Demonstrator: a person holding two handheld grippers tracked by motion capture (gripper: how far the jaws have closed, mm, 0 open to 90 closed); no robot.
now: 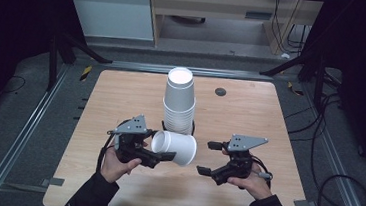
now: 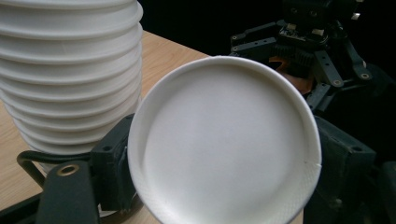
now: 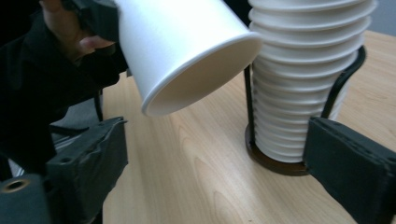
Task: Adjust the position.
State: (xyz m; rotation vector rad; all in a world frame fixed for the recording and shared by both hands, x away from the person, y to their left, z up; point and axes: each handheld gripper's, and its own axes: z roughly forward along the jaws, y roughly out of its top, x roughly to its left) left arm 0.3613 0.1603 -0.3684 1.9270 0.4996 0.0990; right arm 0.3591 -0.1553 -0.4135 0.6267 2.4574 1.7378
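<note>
Between the left claw's [image 1: 165,156] jaws lies a white paper cup [image 1: 174,148], gripped on its side above the desk's [image 1: 250,114] middle, base toward the left hand [image 1: 115,163], open mouth toward the right claw [image 1: 206,157]. No writing shows on the cup. Its inside, seen in the right gripper view, is empty as far as it shows. Just behind it, toward the far edge, a stack [image 1: 178,102] of upturned white cups stands in a black wire holder [image 3: 275,161]. Right of the cup, well apart from it, the right claw hovers with jaws spread, gripping nothing.
</note>
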